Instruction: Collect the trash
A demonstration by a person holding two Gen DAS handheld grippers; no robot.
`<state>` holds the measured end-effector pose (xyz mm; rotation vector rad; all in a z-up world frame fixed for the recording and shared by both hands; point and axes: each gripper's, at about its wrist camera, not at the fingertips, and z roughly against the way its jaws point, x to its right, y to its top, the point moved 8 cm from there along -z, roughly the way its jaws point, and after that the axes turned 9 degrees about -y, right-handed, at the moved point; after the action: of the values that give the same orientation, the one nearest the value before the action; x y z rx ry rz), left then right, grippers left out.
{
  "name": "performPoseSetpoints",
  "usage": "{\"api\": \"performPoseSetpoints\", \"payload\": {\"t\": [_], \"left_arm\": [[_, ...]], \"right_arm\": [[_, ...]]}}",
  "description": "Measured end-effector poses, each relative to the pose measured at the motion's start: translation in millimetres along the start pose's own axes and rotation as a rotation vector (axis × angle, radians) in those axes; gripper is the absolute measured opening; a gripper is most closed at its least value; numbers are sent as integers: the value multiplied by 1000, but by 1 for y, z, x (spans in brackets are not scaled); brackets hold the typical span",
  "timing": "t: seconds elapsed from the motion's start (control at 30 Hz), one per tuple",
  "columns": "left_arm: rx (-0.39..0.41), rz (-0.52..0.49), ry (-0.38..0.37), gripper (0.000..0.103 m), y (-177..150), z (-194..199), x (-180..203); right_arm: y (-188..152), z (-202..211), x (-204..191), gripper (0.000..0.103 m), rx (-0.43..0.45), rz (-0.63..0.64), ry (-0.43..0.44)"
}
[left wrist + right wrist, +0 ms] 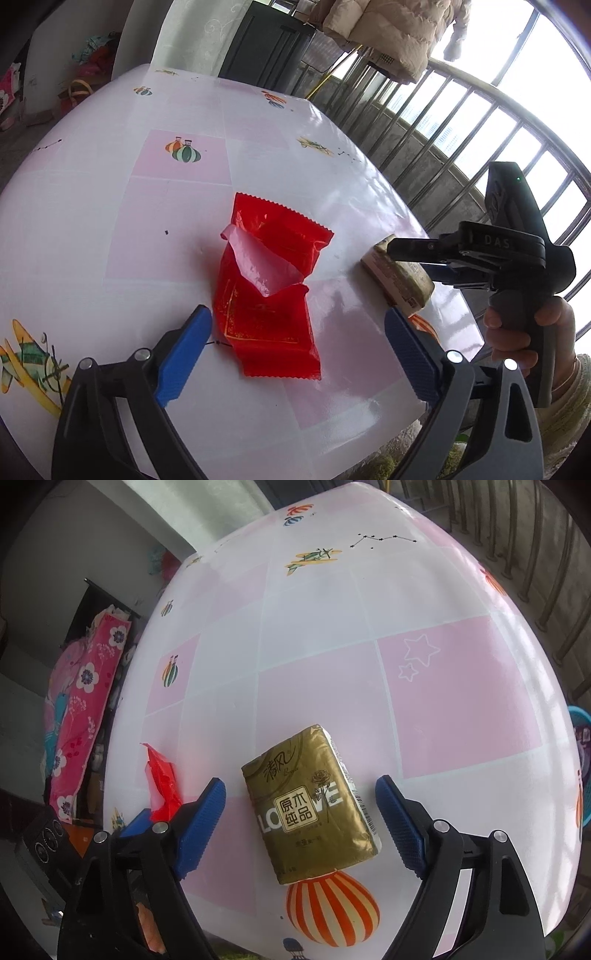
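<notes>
A torn red plastic wrapper point(267, 291) lies flat on the table point(177, 206), between the open blue fingers of my left gripper point(297, 354). It also shows at the left of the right wrist view point(162, 782). A gold tissue pack point(312, 808) lies on the table between the open blue fingers of my right gripper point(301, 823), untouched. In the left wrist view the pack point(400, 278) sits at the table's right edge, with the right gripper's black fingers point(413, 247) over it and a hand on the handle.
The table has a pink and white checked cloth point(443, 694) with balloon and plane prints. A metal railing point(461, 122) runs along its far right side. A beige coat point(391, 29) hangs beyond. A floral pink bundle point(85, 701) stands left of the table.
</notes>
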<state>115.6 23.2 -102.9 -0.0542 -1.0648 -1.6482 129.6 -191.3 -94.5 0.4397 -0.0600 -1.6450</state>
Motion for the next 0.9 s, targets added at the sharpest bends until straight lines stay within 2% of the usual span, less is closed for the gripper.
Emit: {"api": "performPoseSetpoints", "payload": {"t": [0.3, 0.5, 0.73, 0.9], "left_arm": [[13, 0, -36, 98, -4, 4, 3], [11, 11, -31, 98, -4, 5, 3], [35, 64, -88, 98, -1, 9, -1], [34, 60, -84, 98, -2, 9, 0]], "right_arm": [[2, -6, -7, 95, 6, 24, -23], [2, -9, -11, 95, 21, 48, -52], [-1, -12, -17, 95, 43, 99, -89], [-1, -13, -16, 95, 54, 106, -90]]}}
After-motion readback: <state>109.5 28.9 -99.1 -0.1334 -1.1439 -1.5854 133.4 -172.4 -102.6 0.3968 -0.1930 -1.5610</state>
